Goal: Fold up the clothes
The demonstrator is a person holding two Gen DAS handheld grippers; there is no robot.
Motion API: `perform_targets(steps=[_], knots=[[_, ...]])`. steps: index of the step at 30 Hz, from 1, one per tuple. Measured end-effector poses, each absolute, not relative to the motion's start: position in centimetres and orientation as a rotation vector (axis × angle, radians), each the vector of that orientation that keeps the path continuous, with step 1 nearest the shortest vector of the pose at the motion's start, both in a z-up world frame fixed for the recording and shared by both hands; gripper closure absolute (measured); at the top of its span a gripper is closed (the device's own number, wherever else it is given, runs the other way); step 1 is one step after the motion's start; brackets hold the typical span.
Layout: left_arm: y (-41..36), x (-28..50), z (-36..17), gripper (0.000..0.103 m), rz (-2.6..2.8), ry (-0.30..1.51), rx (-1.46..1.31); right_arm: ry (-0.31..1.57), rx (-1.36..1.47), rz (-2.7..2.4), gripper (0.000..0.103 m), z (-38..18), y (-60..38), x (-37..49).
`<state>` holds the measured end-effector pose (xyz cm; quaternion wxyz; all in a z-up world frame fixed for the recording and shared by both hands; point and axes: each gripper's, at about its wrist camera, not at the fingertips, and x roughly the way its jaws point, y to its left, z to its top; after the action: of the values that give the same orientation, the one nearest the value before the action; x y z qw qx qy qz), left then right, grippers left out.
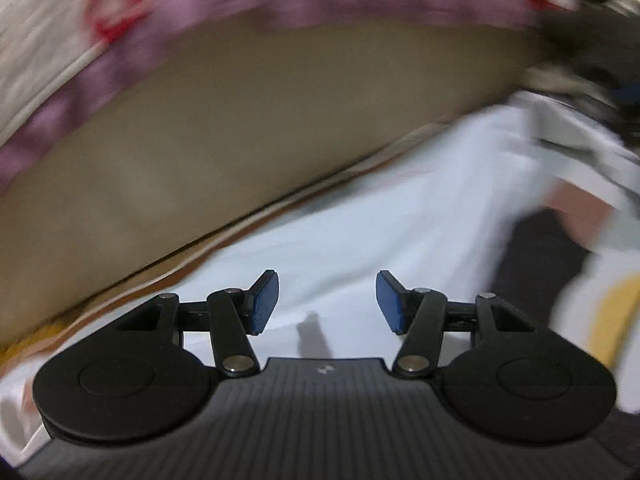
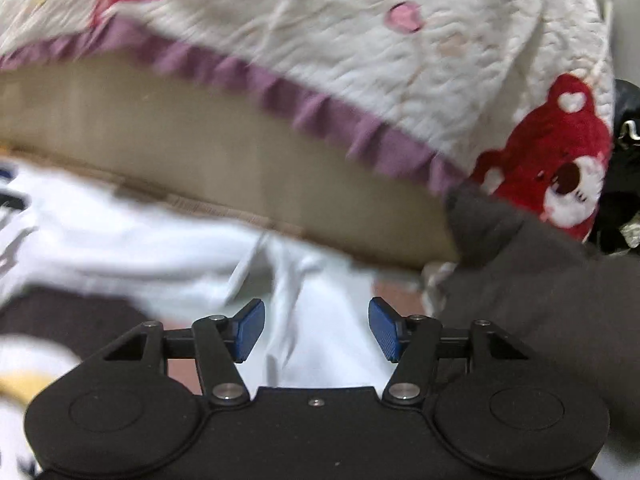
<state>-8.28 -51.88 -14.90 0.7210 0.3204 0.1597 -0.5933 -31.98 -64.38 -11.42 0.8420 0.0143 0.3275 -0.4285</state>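
Both views motion-blurred. White garment [image 1: 360,248] lies spread directly under and ahead of left gripper [image 1: 327,300], jaws wide apart, nothing held. Same white cloth is seen beneath right gripper [image 2: 316,328], likewise spread wide and empty, with a fold ridge running away between its fingers. Garment's far edge runs diagonally along a tan surface [image 1: 240,120]; neither gripper is judged clearly nearer. Beyond it, a quilted blanket [image 2: 360,60] with purple trim bounds the room. Dark cloth [image 2: 540,300] crowds the right.

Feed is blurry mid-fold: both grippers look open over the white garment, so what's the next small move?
Probably lower the right gripper onto the crease in the white garment and close. Both it and the left gripper are open and hold nothing.
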Motion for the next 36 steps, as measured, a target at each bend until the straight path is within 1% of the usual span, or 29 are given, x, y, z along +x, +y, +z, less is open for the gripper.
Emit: perform_targets(steps=[4,5,6,7,9,11,13,15,17,19,22,25,27,29,30,31,32,33,36], knots=[[-52.4,-12.1,-16.3,0.049,-1.390,0.328,0.766,0.740,0.101,-0.931,0.039,-13.7,-66.9,-30.6],[-52.4,-12.1,-16.4,0.049,-1.381,0.343,0.762,0.763,0.110,-0.930,0.043,-14.3,-68.0,-29.9],[-52.4,-12.2,-16.6,0.049,-1.372,0.359,0.759,0.826,0.040,-0.939,0.052,-14.8,-68.6,-28.8],[-52.4,-12.1,-16.7,0.049,-1.364,0.378,0.751,0.892,-0.041,-0.947,0.098,-15.2,-69.1,-27.7],[-52.3,-11.2,-16.6,0.049,-1.353,0.432,0.713,0.948,-0.195,-0.929,0.098,-13.5,-69.6,-26.5],[-52.1,-10.4,-16.6,0.049,-1.345,0.484,0.677,0.930,-0.331,-0.950,0.099,-10.0,-69.6,-26.5],[-51.5,-9.9,-16.7,0.047,-1.375,0.520,0.675,0.921,-0.571,-0.978,0.099,-6.8,-69.5,-27.2],[-51.1,-9.6,-16.8,0.046,-1.401,0.525,0.686,0.929,-0.814,-0.979,0.099,-4.8,-69.4,-28.0],[-50.5,-9.1,-16.7,0.045,-1.419,0.545,0.681,0.975,-0.945,-0.944,0.099,-4.3,-70.0,-28.9],[-50.2,-8.4,-16.5,0.045,-1.428,0.594,0.647,1.040,-0.971,-0.886,0.099,-4.4,-70.8,-29.8],[-49.7,-7.6,-16.3,0.045,-1.435,0.654,0.585,1.130,-1.017,-0.815,0.099,-6.5,-70.9,-31.2],[-49.7,-7.0,-16.5,0.042,-1.471,0.718,0.523,1.169,-0.933,-0.817,0.099,-8.1,-71.8,-32.0],[-48.9,-6.8,-16.4,0.041,-1.503,0.777,0.493,1.182,-0.929,-0.844,0.098,-9.0,-72.1,-32.6],[-47.5,-6.7,-16.1,0.041,-1.518,0.828,0.468,1.225,-0.903,-0.863,0.088,-9.5,-71.9,-33.0],[-46.0,-6.5,-15.7,0.041,-1.467,0.807,0.480,1.229,-0.890,-0.864,0.081,-9.4,-71.6,-33.0],[-44.5,-6.2,-15.3,0.041,-1.415,0.787,0.490,1.224,-0.878,-0.876,0.059,-9.1,-71.0,-33.0],[-43.1,-6.0,-14.9,0.041,-1.363,0.766,0.500,1.217,-0.867,-0.890,0.041,-8.7,-70.5,-33.0],[-41.6,-5.7,-14.4,0.041,-1.312,0.745,0.510,1.198,-0.857,-0.891,0.037,-8.1,-69.6,-33.1],[-37.1,-5.0,-13.2,0.041,-1.157,0.683,0.537,1.149,-0.681,-0.891,0.037,-5.7,-67.6,-32.8]])
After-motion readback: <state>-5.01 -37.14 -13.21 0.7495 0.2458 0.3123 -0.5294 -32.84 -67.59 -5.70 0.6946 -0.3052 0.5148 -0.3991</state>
